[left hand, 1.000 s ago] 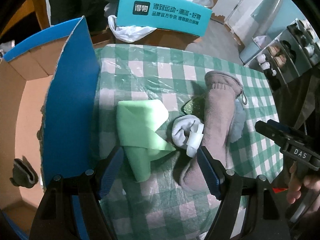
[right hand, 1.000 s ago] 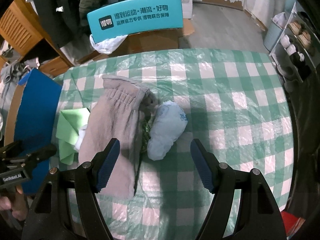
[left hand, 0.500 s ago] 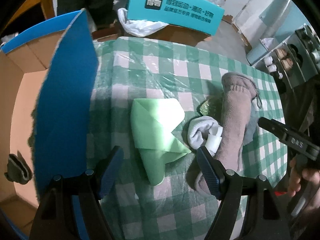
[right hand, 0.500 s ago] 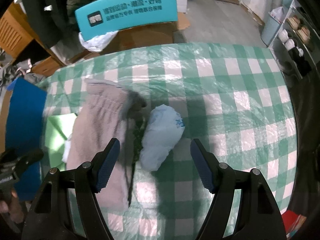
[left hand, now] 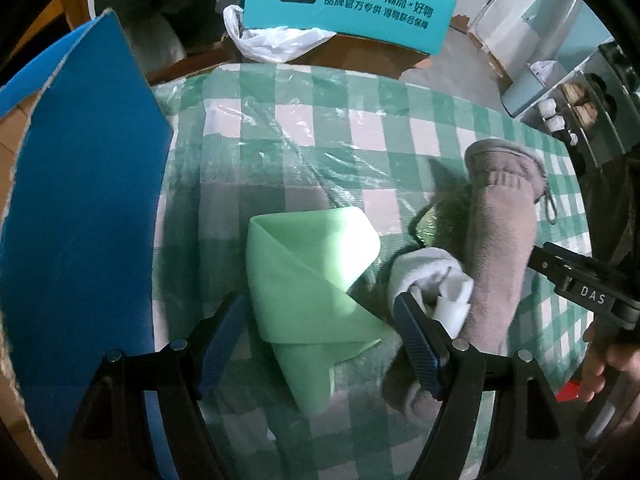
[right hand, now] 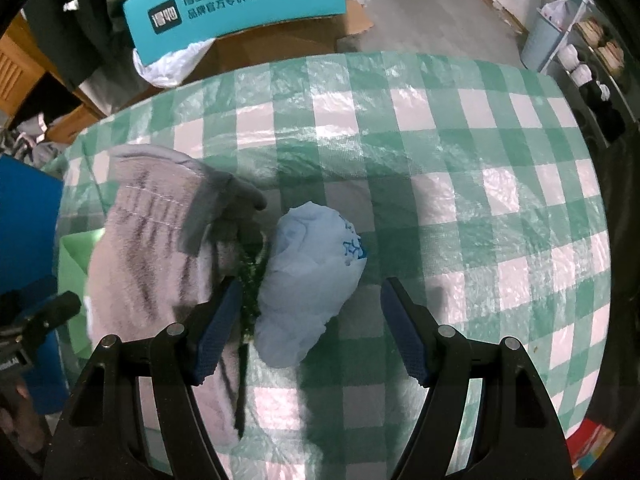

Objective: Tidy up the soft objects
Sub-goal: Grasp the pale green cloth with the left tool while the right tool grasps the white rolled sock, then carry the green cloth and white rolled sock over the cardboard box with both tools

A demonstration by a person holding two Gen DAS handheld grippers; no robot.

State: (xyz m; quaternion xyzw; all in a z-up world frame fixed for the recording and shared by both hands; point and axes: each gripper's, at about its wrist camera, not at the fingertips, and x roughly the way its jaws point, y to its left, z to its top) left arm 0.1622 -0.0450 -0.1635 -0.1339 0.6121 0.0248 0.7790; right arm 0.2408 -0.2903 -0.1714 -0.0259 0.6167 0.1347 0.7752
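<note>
Checked tablecloth point(left hand: 320, 128) bears a grey sock point(left hand: 500, 240) lying lengthwise, cuff away; both grippers' fingers gape.

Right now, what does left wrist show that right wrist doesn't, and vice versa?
Left wrist only: the white rolled sock, the whole folded green cloth between the open left gripper fingers, and the cardboard box's blue flap in full.
Right wrist only: the pale blue plastic bag between the open right gripper fingers.
Both: grey fleece item, checked tablecloth, teal box.
</note>
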